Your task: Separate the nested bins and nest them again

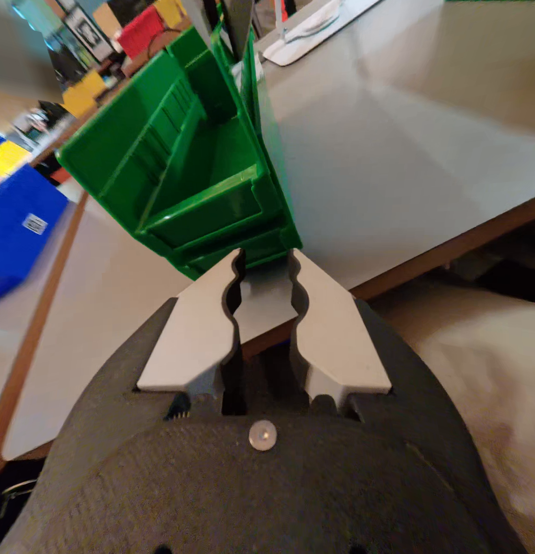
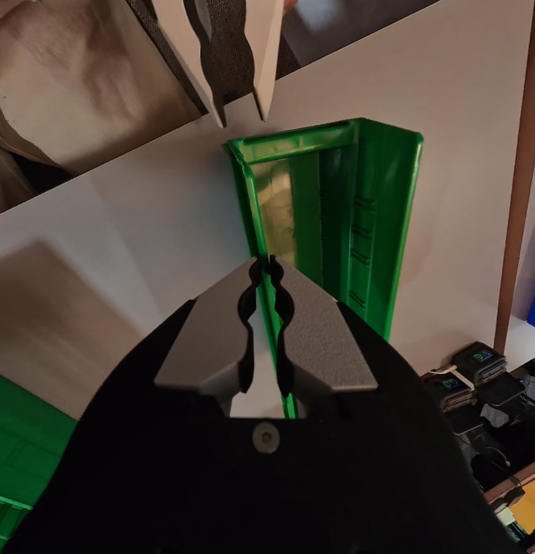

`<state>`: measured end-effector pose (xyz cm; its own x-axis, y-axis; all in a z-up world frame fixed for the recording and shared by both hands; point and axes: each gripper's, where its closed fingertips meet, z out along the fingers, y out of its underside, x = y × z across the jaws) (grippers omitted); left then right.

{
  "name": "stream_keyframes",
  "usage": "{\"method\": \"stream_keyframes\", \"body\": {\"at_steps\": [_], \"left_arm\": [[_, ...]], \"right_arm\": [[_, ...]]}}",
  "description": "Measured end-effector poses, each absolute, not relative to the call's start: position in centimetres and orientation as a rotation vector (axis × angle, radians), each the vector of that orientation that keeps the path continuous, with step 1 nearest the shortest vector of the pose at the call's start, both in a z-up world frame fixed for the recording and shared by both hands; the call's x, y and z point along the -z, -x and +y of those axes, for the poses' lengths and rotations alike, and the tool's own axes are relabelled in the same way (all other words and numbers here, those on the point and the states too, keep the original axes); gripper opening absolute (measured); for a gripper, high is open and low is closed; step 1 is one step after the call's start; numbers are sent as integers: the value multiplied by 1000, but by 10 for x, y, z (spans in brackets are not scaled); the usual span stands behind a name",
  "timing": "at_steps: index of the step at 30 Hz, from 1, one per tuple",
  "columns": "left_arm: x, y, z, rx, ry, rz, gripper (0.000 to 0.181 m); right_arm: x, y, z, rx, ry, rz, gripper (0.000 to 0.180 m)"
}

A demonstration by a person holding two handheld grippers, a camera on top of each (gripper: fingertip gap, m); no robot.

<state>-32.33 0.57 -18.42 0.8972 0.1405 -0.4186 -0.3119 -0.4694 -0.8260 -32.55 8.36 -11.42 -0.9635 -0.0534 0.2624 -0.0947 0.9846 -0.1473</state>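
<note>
The right claw (image 2: 263, 258) is clamped on the thin side wall of a glossy green plastic bin (image 2: 380, 215), its grey fingers with wavy black pads pinching the wall edge between their tips, and the bin is tipped on its side over the pale grey counter (image 2: 140, 186) with its open interior facing the camera. The left claw (image 1: 266, 251) stands parted with nothing between its grey fingers; its tips sit just beside the near end of the green bin, and from the left wrist view a second green plastic bin (image 1: 206, 215) shows nested inside the outer one, whose ribbed wall rises on the left. In the right wrist view the left claw hangs at the top, its tips near the bin's far corner but apart from it. Another piece of green plastic (image 2: 17, 419) lies at the lower left of that view. A blue box (image 1: 17, 227) sits beyond the counter's brown edge, and small dark devices with lit screens (image 2: 476, 362) lie off the counter to the right.
</note>
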Motion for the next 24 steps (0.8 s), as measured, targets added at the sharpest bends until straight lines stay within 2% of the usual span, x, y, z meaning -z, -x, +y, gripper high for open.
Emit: {"method": "stream_keyframes", "body": {"at_steps": [3,5,12,24], "left_arm": [[186,310,17,-504,1965,163,43],[189,302,23,-417,1983,126,45],[185,307,26,-425,1954,72,14],[189,302,35,-573,2035,149,7]], "right_arm": [[114,326,81,-232,-125,-2859,4],[113,326,79,-240,-134,-2854,4],[115,324,75,-248,-158,-2849,4],[113,327,79,-290,-127,-2816,4]]}}
